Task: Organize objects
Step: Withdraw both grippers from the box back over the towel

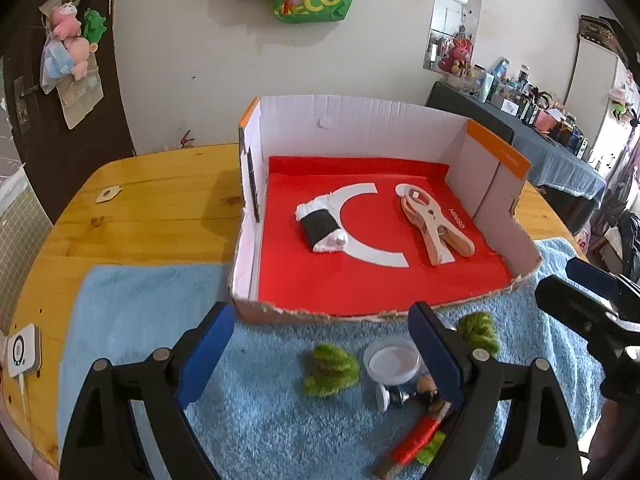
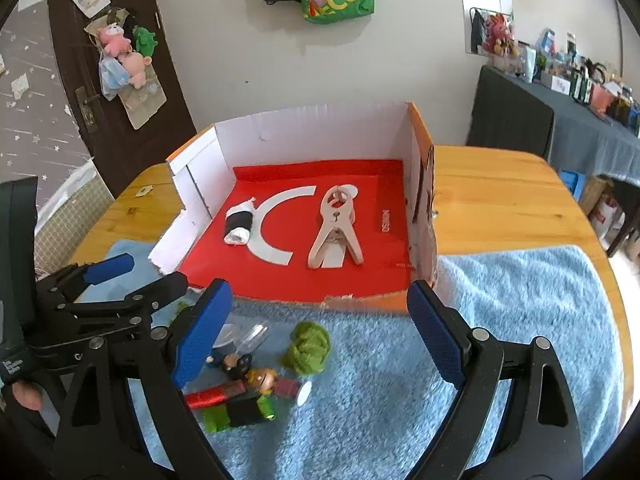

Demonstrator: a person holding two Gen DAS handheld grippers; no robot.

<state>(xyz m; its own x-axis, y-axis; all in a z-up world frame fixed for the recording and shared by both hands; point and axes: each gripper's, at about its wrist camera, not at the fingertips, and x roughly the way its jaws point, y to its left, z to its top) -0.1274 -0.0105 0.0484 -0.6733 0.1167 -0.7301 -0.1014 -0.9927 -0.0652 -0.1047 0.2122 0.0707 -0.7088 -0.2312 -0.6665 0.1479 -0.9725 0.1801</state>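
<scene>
On the blue towel [image 1: 132,320] lie two green yarn balls [image 1: 330,370] [image 1: 480,330], a clear round lidded tub [image 1: 394,364], small figurines [image 1: 426,390] and a red thread spool [image 1: 416,436]. My left gripper [image 1: 322,354] stands open above them, touching none of them. My right gripper [image 2: 320,340] is open too, hovering over a green yarn ball [image 2: 308,346], the figurines [image 2: 262,378] and the red spool [image 2: 216,396]. Behind them is a cardboard box [image 1: 340,128] lined in red. It holds a black-and-white cloth roll [image 1: 322,230] and a big wooden clip [image 1: 434,226].
The towel covers the near part of a wooden table [image 1: 160,192]. A white device [image 1: 24,350] with a cable sits at the table's left edge. In the right wrist view my left gripper [image 2: 144,274] shows at the left, and a hand [image 2: 26,396] holds it.
</scene>
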